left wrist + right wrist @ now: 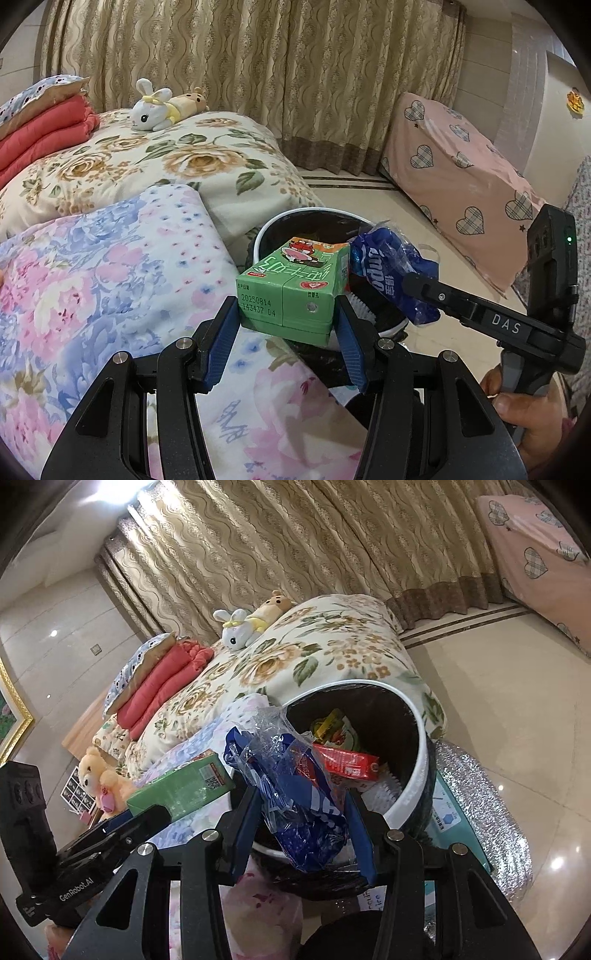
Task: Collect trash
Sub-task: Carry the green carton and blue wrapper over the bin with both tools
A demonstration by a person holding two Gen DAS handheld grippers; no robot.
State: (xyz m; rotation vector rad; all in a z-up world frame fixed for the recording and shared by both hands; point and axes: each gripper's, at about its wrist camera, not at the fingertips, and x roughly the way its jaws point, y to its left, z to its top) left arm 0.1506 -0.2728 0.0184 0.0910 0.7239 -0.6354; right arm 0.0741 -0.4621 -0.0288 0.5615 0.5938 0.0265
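Two trash items: green milk carton [291, 291], crumpled blue wrapper [295, 797].

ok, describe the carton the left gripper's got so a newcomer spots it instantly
Start at the white-rimmed, black-lined trash bin beside the floral-covered bed. Just in front of its rim, the left gripper clamps a small green cardboard drink carton between blue-padded fingers. Unlike the crumpled blue plastic wrapper beside it, it is boxy, with a printed date code.

The bed [229, 155], under floral quilts, carries a plush rabbit [151, 109] and folded red blanket [44, 129].
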